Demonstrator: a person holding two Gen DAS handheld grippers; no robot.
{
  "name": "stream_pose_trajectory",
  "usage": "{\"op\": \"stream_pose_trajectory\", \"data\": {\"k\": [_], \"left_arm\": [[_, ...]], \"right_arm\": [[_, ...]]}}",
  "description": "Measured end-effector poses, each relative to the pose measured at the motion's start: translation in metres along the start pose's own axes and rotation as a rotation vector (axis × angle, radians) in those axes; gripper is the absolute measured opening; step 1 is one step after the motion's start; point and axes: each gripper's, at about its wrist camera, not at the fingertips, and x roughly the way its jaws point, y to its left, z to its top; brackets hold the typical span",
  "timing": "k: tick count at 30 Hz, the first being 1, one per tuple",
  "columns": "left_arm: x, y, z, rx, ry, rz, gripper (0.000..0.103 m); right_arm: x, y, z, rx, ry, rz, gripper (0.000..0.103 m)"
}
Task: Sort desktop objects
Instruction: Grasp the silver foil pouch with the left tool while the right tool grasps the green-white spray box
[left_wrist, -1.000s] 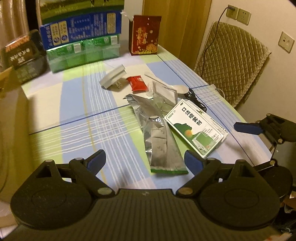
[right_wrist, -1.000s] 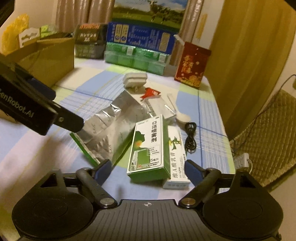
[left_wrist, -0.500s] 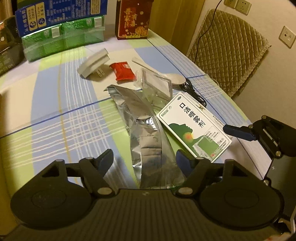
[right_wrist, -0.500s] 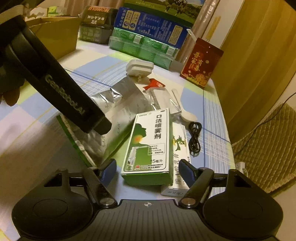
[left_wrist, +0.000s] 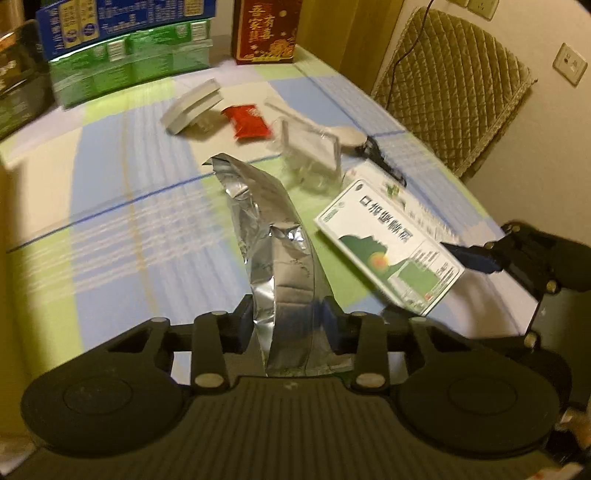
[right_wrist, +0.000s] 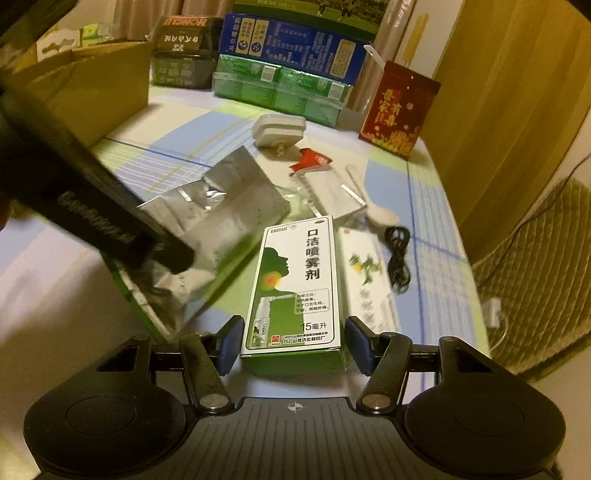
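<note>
Left wrist view: foil pouch pinched, box straddled

The left gripper is clenched on the foil pouch's near end. The right gripper straddles the green spray box, jaws apart, not yet touching. The limp foil could slip or drag the neighbouring box.

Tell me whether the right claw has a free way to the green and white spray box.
Probably yes: the right claw is open with its fingers either side of the spray box's near end, and nothing lies between them.
</note>
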Motion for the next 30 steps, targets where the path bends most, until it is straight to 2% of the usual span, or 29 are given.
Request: {"op": "stream_pose_trajectory", "data": {"k": [7,10,11,17,23,26,30], "left_arm": [[-0.041,-0.001,-0.055,-0.016,0.043,0.06,0.03],[-0.052,0.003,-0.07,-0.04,0.047,0.064,0.031],[-0.055,0.006,-0.071,-0.051,0.04,0.068,0.034],[-0.062,0.015,-0.05,-0.06,-0.012,0.09,0.048],[-0.05,0.015,-0.031,-0.034,-0.021,0.083,0.053],[-0.043,0.012,-0.026,-0.021,-0.019,0.08,0.059],[-0.036,0.01,-0.02,-0.01,-0.014,0.074,0.061]], "right_arm": [[-0.031,0.004,-0.022,0.228,0.076,0.16,0.053],[-0.041,0.01,-0.027,0.212,0.065,0.16,0.054],[-0.042,0.011,-0.027,0.206,0.061,0.157,0.055],[-0.037,0.004,-0.023,0.208,0.043,0.147,0.065],[-0.021,0.0,-0.015,0.204,0.055,0.167,0.065],[-0.014,-0.001,-0.012,0.204,0.063,0.177,0.065],[-0.008,-0.002,-0.008,0.199,0.068,0.179,0.064]]}}
